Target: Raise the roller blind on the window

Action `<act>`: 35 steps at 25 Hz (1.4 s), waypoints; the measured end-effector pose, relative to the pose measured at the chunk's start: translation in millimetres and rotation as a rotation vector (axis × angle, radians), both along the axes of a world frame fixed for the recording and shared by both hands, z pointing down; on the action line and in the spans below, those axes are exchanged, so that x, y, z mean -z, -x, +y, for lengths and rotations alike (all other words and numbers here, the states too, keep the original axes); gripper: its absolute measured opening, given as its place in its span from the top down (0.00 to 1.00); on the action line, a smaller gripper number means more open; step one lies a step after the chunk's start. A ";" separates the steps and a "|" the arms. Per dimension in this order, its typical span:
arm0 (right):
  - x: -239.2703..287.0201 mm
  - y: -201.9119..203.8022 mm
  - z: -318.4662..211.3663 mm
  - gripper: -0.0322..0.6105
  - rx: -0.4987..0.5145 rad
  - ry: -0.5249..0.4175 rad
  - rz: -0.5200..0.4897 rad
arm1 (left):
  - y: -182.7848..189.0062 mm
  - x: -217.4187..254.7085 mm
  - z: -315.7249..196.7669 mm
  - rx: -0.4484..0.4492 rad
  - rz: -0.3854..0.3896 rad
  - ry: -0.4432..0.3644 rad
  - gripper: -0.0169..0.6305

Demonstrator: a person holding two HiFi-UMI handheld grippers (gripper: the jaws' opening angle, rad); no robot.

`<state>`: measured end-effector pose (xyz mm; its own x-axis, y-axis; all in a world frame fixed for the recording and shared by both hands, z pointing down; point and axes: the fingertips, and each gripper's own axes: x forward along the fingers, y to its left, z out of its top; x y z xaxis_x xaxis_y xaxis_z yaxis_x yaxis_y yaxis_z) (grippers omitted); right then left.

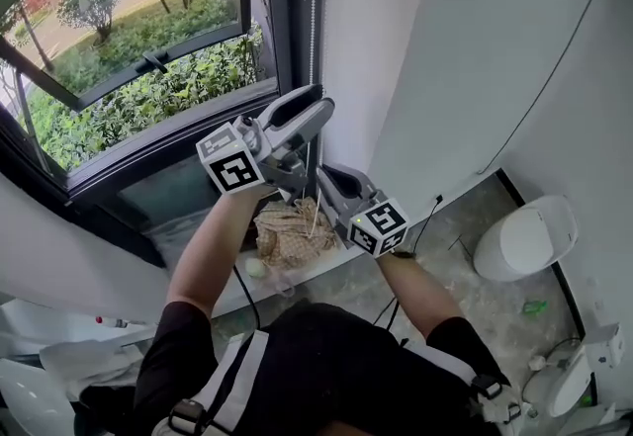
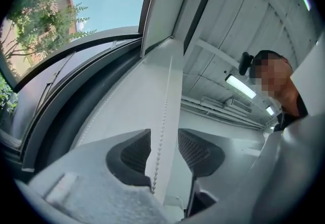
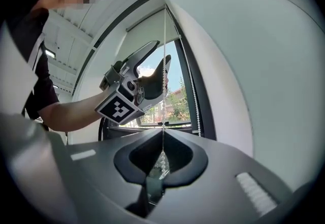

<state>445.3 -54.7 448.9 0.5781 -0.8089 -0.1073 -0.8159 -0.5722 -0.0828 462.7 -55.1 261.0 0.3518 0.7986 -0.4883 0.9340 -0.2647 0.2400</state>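
The blind's white bead chain (image 1: 315,9) hangs down the dark window frame beside the white wall. My left gripper (image 1: 321,98) is raised along it, pointing upward. Its jaws stand open, and the chain (image 2: 161,131) runs between the dark pads (image 2: 129,154) without being pressed. Lower down, my right gripper (image 1: 324,175) is shut on the same chain (image 3: 164,65), which rises taut from its closed jaws (image 3: 163,139) to the left gripper (image 3: 163,51). The pale roller blind (image 3: 150,30) covers only the top of the window.
The window (image 1: 148,58) looks out on green shrubs. A woven straw thing (image 1: 292,231) lies on the sill below the grippers. A white toilet (image 1: 524,236) stands at the right on the grey floor. A second chain strand (image 3: 190,86) hangs along the frame.
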 end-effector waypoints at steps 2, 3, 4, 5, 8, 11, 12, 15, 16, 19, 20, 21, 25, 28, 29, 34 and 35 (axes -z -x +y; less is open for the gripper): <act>0.0 -0.4 1.6 0.93 -0.002 0.001 0.000 | -0.1 -2.3 3.1 0.004 0.005 -0.022 0.73; 0.0 -0.4 2.5 0.93 -0.004 -0.001 0.000 | 0.2 -2.6 3.6 0.006 0.007 -0.025 0.82; -0.2 -0.5 3.4 0.93 -0.006 -0.002 -0.001 | 0.5 -2.7 3.7 0.007 0.007 -0.026 0.86; -0.5 -0.5 4.0 0.93 -0.007 -0.003 -0.002 | 0.6 -2.8 3.8 0.006 0.007 -0.026 0.89; -1.8 -1.1 4.2 0.93 -0.007 -0.006 -0.003 | 0.4 -3.1 4.7 0.006 0.024 -0.052 0.95; -5.2 -1.2 4.3 0.93 -0.006 0.000 -0.005 | 3.8 -1.9 7.7 0.046 0.089 -0.136 0.95; -7.0 -1.0 4.7 0.94 -0.007 0.003 -0.007 | 4.6 -1.7 8.5 0.061 0.107 -0.159 0.95; -11.0 0.4 6.6 0.94 -0.007 -0.003 -0.015 | 5.2 -2.8 8.5 0.082 0.125 -0.177 0.95; -13.7 2.0 6.0 0.94 -0.004 0.000 -0.019 | 5.9 -5.1 8.3 0.086 0.128 -0.182 0.95; -39.3 11.1 1.7 0.94 0.012 0.047 -0.050 | 8.6 -28.8 8.9 0.123 0.124 -0.238 0.95; -55.9 13.8 1.6 0.94 0.011 0.075 -0.077 | 9.5 -44.7 9.9 0.131 0.108 -0.259 0.95; -77.1 15.6 2.7 0.94 0.006 0.110 -0.119 | 9.4 -65.5 11.0 0.138 0.087 -0.284 0.95; -171.2 22.2 9.8 0.94 0.006 0.338 -0.329 | 2.4 -165.2 7.2 0.166 -0.036 -0.368 0.95; -169.6 34.4 11.9 0.88 0.046 0.357 -0.301 | 7.3 -181.8 -1.7 0.164 -0.090 -0.330 0.95; -152.2 34.8 11.8 0.82 0.054 0.317 -0.267 | 7.9 -180.5 -3.7 0.173 -0.083 -0.339 0.95; -8.3 19.8 8.5 0.79 0.023 0.071 -0.015 | 5.2 -176.5 -12.9 0.198 -0.085 -0.322 0.95; 20.5 18.5 5.2 0.80 0.014 0.051 0.043 | 6.9 -176.0 -14.0 0.200 -0.086 -0.307 0.95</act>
